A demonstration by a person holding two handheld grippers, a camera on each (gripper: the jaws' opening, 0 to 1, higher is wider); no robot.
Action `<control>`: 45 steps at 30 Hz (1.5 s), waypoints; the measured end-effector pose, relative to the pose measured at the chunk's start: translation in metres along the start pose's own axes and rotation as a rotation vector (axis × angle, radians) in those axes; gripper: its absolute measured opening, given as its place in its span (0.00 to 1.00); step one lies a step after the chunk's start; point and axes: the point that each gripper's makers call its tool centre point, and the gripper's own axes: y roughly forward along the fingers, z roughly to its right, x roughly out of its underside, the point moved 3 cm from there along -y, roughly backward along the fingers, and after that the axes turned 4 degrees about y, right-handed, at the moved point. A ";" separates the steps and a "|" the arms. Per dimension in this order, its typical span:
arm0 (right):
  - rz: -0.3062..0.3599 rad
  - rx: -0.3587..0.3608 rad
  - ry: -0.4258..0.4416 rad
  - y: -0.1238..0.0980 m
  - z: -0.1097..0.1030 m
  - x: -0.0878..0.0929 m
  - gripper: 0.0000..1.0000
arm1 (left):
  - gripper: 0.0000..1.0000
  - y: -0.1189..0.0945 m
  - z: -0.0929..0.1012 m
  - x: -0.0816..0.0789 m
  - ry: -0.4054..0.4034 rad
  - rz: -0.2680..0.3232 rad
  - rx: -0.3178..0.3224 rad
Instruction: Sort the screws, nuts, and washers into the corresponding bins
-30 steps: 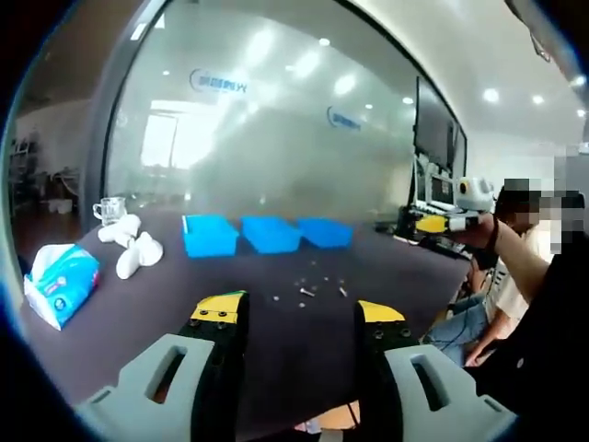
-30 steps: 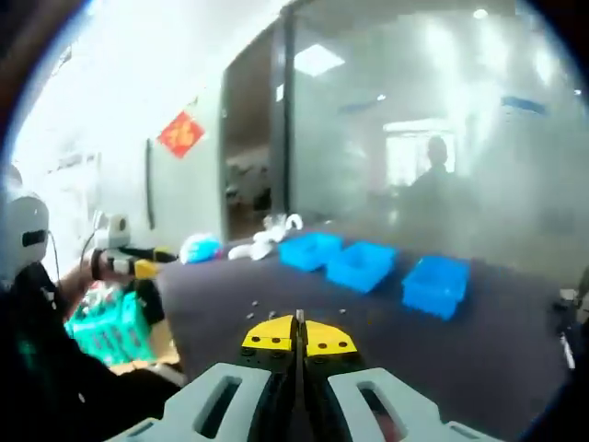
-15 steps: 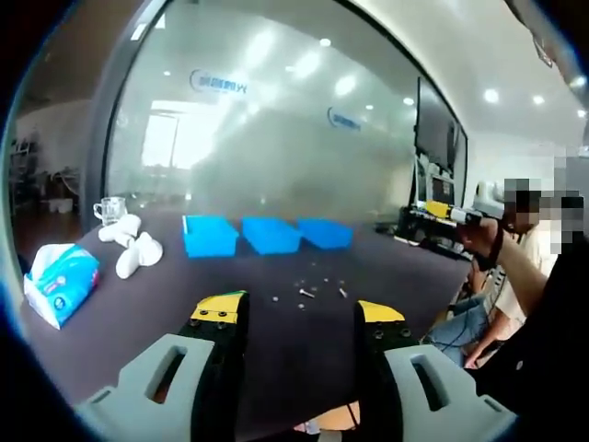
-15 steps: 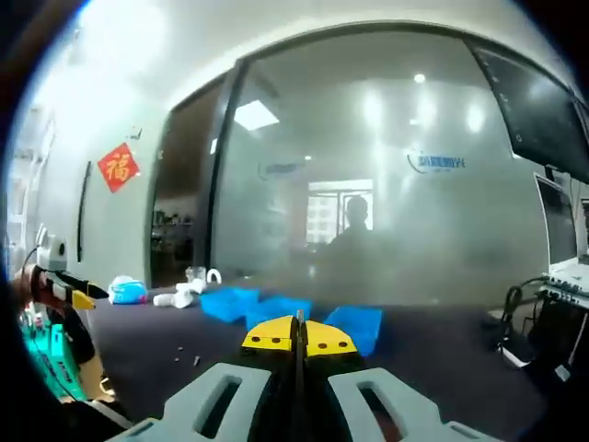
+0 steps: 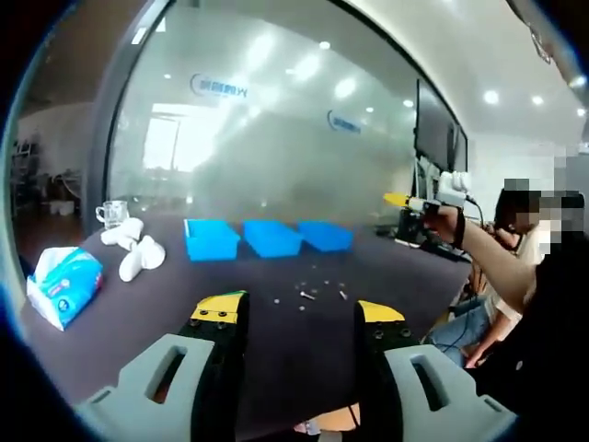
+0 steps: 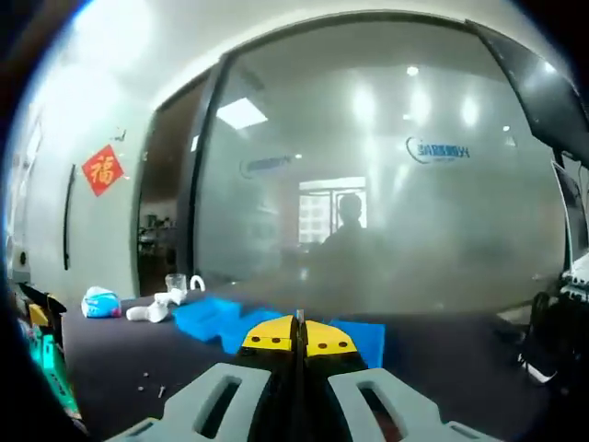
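The right gripper [image 6: 296,339], jaws together, had swung up toward the bins [image 6: 221,319]; left gripper [image 5: 293,313] stayed apart, sorting unstarted.

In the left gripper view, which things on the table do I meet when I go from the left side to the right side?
Tissue pack → white objects → first blue bin → second blue bin → third blue bin → right tongs, held up by a person's hand.
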 end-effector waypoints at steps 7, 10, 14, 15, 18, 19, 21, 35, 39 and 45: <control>-0.055 0.031 -0.042 0.053 0.015 -0.005 0.00 | 0.41 -0.005 -0.002 0.000 -0.003 0.003 -0.014; -0.099 0.034 -0.011 0.077 0.023 -0.002 0.00 | 0.41 -0.006 -0.002 0.001 -0.007 0.006 -0.018; -0.090 0.049 0.012 0.102 0.028 -0.005 0.00 | 0.41 -0.007 -0.003 0.002 -0.011 0.007 -0.025; -0.098 0.055 0.023 0.107 0.030 -0.004 0.00 | 0.41 -0.008 -0.004 0.002 -0.013 0.009 -0.029; -0.117 0.064 0.030 0.123 0.033 0.000 0.00 | 0.41 -0.009 -0.007 -0.001 -0.014 0.017 -0.041; -0.125 0.070 0.025 0.128 0.035 0.001 0.00 | 0.41 -0.010 -0.008 -0.002 -0.014 0.018 -0.043; -0.144 0.067 0.025 0.135 0.036 0.004 0.00 | 0.41 -0.010 -0.009 -0.001 -0.011 0.015 -0.047; -0.150 0.116 -0.063 0.155 0.053 0.009 0.20 | 0.41 -0.014 -0.015 -0.002 -0.013 0.012 -0.066; -0.133 0.083 -0.044 0.147 0.044 0.007 0.25 | 0.41 -0.014 -0.015 -0.003 -0.010 0.012 -0.067; -0.125 0.021 -0.038 0.129 0.027 0.006 0.27 | 0.41 -0.013 -0.014 -0.003 -0.009 0.014 -0.062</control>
